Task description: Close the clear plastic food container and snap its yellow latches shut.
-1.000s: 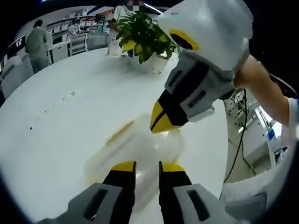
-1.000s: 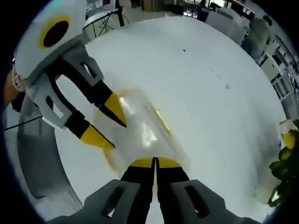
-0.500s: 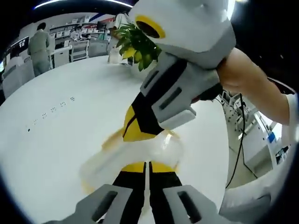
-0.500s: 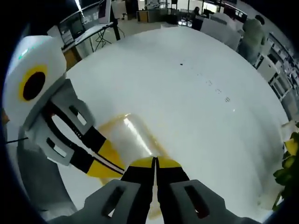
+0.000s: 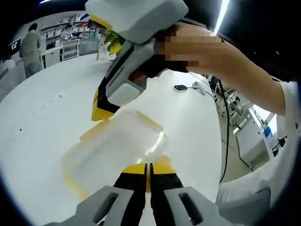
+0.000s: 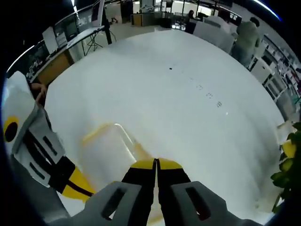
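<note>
Left claw [image 5: 148, 168] first: my jaws are pressed together with nothing between them, tips at the near yellow edge of the container [image 5: 115, 150], which sits on the white bench [image 5: 42, 122]. A second ago these jaws were apart; they have since shut, and both claws have crowded closer over the lid. I judge a latch is being pressed down. Right claw [image 6: 156, 164] is likewise shut and empty, touching the container's opposite edge. My left view shows the hand [image 5: 197, 47] holding the right claw beyond the container; my right view shows a plant [image 6: 288, 165] far across the bench.
</note>
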`<state>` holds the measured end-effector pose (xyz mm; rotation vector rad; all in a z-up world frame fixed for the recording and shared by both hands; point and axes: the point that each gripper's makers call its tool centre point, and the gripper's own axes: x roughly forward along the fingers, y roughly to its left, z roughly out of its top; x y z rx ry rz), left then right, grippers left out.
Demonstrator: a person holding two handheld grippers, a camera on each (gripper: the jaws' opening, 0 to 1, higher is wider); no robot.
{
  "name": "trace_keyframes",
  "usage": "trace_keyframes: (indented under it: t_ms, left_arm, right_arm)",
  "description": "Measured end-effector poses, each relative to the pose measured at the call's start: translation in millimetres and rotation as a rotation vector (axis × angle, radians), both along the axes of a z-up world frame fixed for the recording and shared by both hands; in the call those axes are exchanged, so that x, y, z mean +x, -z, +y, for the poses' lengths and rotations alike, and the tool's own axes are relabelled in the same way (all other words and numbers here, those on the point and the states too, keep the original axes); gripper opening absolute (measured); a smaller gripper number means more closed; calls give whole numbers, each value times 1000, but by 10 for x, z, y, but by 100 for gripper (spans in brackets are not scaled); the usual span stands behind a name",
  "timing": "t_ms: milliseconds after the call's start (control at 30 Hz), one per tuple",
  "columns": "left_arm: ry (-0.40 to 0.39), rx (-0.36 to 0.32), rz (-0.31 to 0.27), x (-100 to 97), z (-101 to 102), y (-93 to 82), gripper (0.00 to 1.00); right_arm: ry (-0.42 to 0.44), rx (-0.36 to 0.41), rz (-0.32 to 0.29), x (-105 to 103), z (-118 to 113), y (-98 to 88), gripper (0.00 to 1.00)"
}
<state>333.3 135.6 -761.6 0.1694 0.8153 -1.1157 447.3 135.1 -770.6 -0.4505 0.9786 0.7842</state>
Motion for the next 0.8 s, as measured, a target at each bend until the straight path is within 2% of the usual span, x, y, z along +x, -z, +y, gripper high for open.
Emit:
trace_keyframes:
  t_ms: [167, 333, 533, 633, 800]
  left_arm:
    - [0, -33, 24, -105, -18, -36, 0]
    - [7, -31, 39, -198, 2, 24, 0]
    - [8, 18, 38, -231, 56, 219, 0]
    - [15, 71, 9, -198, 112, 328, 0]
    - [5, 45, 6, -187, 92, 361, 0]
  right_arm:
    - [5, -6, 11, 24, -18, 47, 0]
    - [9, -3, 22, -4, -25, 66, 0]
    - [7, -3, 20, 12, -34, 54, 0]
    - [11, -2, 17, 3, -38, 49, 0]
    - [12, 0, 9, -9, -42, 40, 0]
